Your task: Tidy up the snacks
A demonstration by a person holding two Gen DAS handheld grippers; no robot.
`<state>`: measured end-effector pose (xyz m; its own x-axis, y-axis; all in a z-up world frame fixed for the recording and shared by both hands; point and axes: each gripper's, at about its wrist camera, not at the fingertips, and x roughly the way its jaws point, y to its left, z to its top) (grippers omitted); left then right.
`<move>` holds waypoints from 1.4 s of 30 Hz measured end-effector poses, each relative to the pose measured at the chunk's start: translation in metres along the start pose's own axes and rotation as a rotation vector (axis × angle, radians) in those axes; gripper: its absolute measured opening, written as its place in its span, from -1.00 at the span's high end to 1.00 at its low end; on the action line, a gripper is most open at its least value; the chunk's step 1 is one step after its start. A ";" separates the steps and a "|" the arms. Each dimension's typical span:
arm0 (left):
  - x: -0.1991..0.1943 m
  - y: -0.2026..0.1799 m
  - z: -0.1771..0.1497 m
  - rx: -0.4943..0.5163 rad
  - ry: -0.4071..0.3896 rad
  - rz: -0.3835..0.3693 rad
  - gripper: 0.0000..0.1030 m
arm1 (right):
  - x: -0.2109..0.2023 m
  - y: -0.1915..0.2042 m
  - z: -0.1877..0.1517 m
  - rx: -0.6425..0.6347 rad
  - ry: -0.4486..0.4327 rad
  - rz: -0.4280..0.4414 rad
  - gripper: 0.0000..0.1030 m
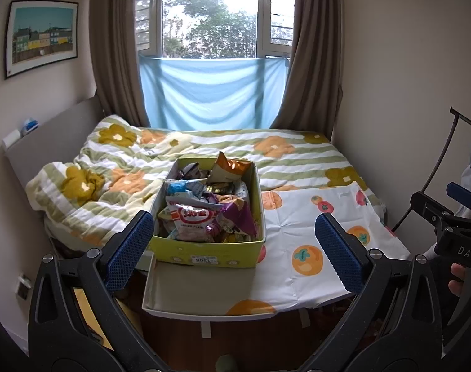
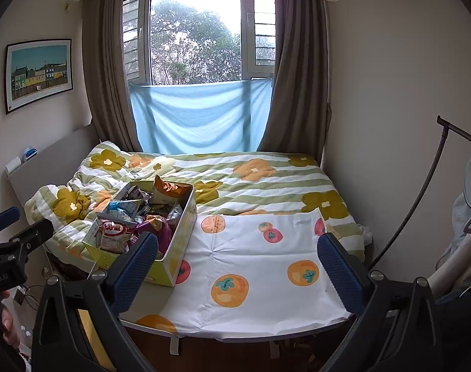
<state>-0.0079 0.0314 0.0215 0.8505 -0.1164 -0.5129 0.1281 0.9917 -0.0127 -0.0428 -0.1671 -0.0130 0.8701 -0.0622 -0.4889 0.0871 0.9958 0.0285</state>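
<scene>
**Snack box on the fruit-print tabletop, both grippers held off**

On the white fruit-print tabletop (image 2: 260, 282) at the foot of the bed, a yellow-green cardboard box (image 1: 204, 252) stands open at the cloth's left edge, heaped with crinkled snack packets (image 1: 204, 214). Just in front of the box, touching its near wall, lies its shallow white lid (image 1: 198, 291), turned up like a tray. Behind the box spreads a quilted bedspread with green stripes and orange flowers (image 2: 266, 176). Short of the box, the left gripper (image 1: 235, 251) hangs with its blue-padded fingers (image 1: 130, 248) wide apart, holding nothing. To the right of the box, over the bare cloth, the right gripper (image 2: 238, 276) is likewise spread and empty.
</scene>
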 end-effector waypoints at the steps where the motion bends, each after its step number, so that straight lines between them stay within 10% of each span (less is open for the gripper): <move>1: -0.001 -0.001 0.001 0.001 -0.001 0.001 -1.00 | 0.000 0.000 0.000 0.002 0.000 0.000 -0.99; 42: 0.011 -0.002 0.006 0.024 -0.015 0.045 -1.00 | 0.019 0.001 0.004 0.013 0.011 -0.014 -0.99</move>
<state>0.0039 0.0275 0.0208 0.8632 -0.0730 -0.4995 0.1019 0.9943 0.0308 -0.0247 -0.1676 -0.0188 0.8636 -0.0756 -0.4985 0.1061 0.9938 0.0331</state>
